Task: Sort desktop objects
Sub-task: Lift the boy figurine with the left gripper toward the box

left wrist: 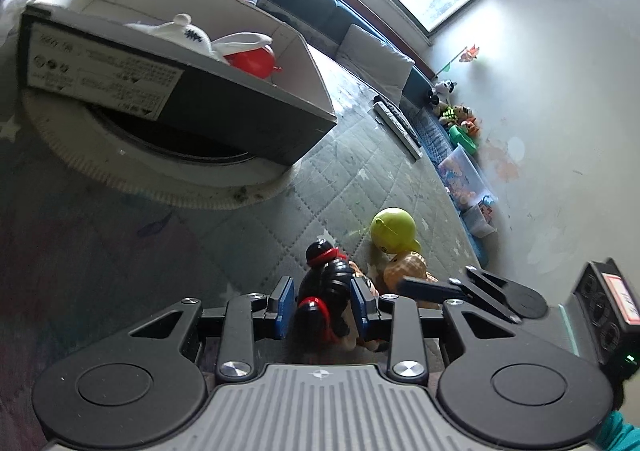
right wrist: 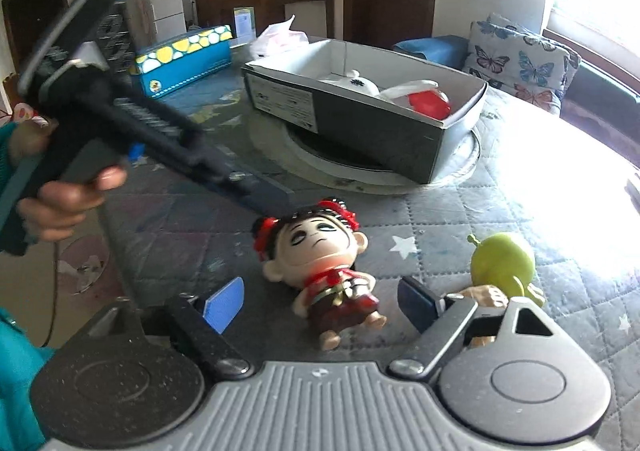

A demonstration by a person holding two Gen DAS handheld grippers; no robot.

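Left gripper (left wrist: 323, 305) jaws clenched on glossy doll's (right wrist: 320, 251) black hair; right gripper (right wrist: 322, 305) jaws released, straddling its legs on quilted table (right wrist: 460, 211); smooth green figure (right wrist: 503, 263) beside.

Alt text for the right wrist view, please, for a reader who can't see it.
The open right claw straddles a red-dressed doll lying face-up on a quilted cloth, while the left claw reaches its head. A green figure lies to the right, and a grey box holding toys sits behind.

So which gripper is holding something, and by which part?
The left gripper clamps the doll by its black-haired head. The right gripper is open around its body, holding nothing.
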